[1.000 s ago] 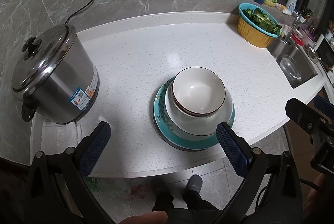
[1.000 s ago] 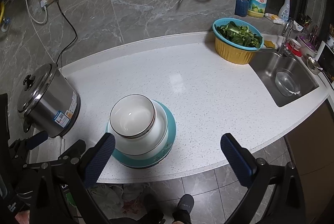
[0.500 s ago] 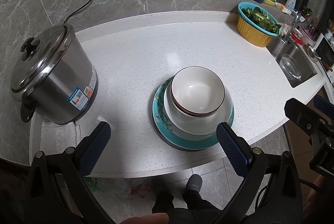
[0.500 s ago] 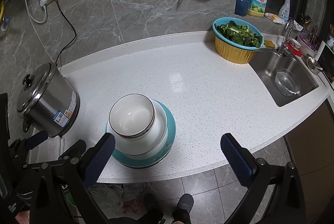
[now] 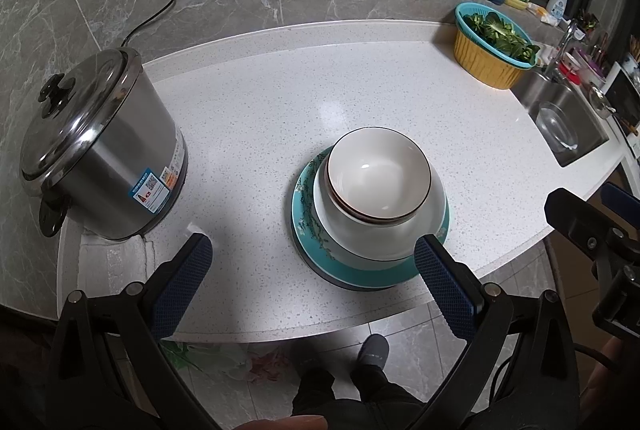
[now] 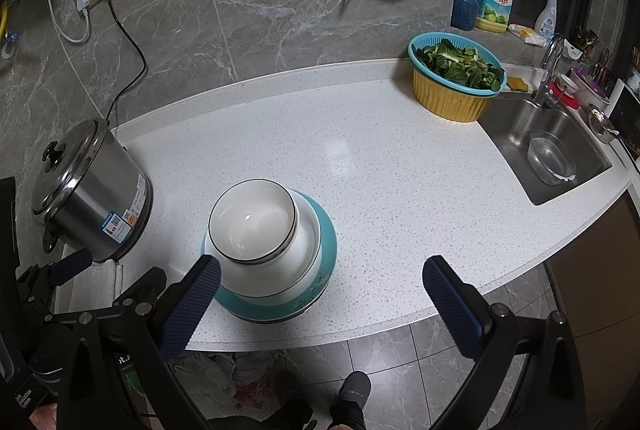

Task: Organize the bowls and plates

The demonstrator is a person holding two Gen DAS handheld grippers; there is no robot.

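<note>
Near the front edge of the white desk [image 5: 256,101] sits a stack: a teal plate [image 5: 356,272] at the bottom, a white bowl [image 5: 400,230] on it, and a smaller dark-rimmed bowl [image 5: 378,175] nested on top (empty inside). Both grippers hang above the near edge, spread wide and grasping nothing. From its own camera, the left gripper [image 5: 308,280] frames the stack's near side without touching it; the right gripper [image 6: 320,304] has its left finger just in front of the stack. A steel pot [image 5: 100,153] stands at far left.

bowls [image 6: 256,226] stacked on plate [image 6: 326,230], right tool [image 6: 320,294] open
</note>
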